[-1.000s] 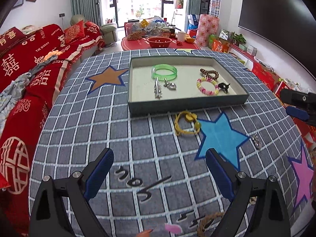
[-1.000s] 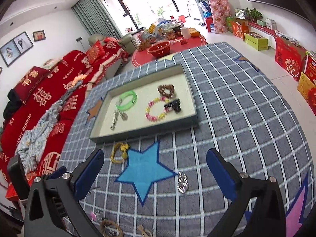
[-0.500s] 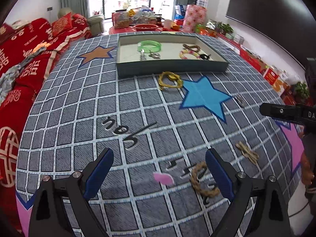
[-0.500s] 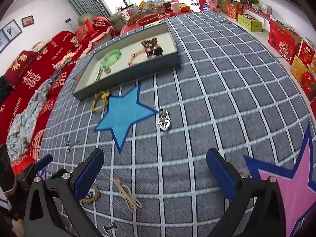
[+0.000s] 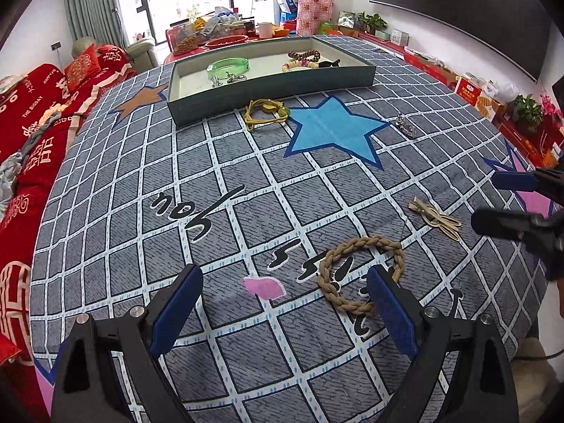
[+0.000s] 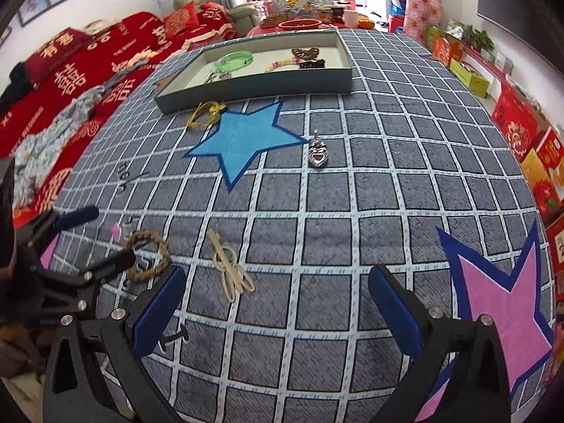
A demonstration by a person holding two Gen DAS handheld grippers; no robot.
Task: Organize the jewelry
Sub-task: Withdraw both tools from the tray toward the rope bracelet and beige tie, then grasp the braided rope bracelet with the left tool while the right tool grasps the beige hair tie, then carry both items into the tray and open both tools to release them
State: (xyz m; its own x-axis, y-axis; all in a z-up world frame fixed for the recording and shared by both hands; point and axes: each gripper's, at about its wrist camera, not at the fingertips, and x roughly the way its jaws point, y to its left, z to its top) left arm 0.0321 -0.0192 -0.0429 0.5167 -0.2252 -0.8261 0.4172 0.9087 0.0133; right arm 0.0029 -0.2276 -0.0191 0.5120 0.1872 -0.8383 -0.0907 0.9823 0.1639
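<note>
A grey-green tray (image 5: 268, 90) (image 6: 253, 86) at the far side of the table holds a green bangle (image 5: 229, 67), a beaded bracelet (image 5: 299, 65), brown beads, a black clip and silver pieces. On the cloth lie a yellow cord bracelet (image 5: 266, 111) (image 6: 206, 114), a silver heart pendant (image 6: 318, 151) (image 5: 405, 127), a beige clip (image 5: 435, 218) (image 6: 231, 269) and a braided rope bracelet (image 5: 359, 271) (image 6: 148, 255). My left gripper (image 5: 285, 299) is open, its right finger just by the rope bracelet. My right gripper (image 6: 276, 308) is open and empty, right of the beige clip.
The table wears a grey checked cloth with a blue star (image 5: 333, 130) and a pink star (image 6: 504, 292). A red sofa (image 5: 31, 112) runs along the left. Red boxes (image 6: 521, 130) and plants line the right wall. A cluttered low table stands beyond the tray.
Both grippers have drawn back toward the near edge of the table and lower. The tray is now farther off, and the rope bracelet and beige clip have come close. Both grippers stay open.
</note>
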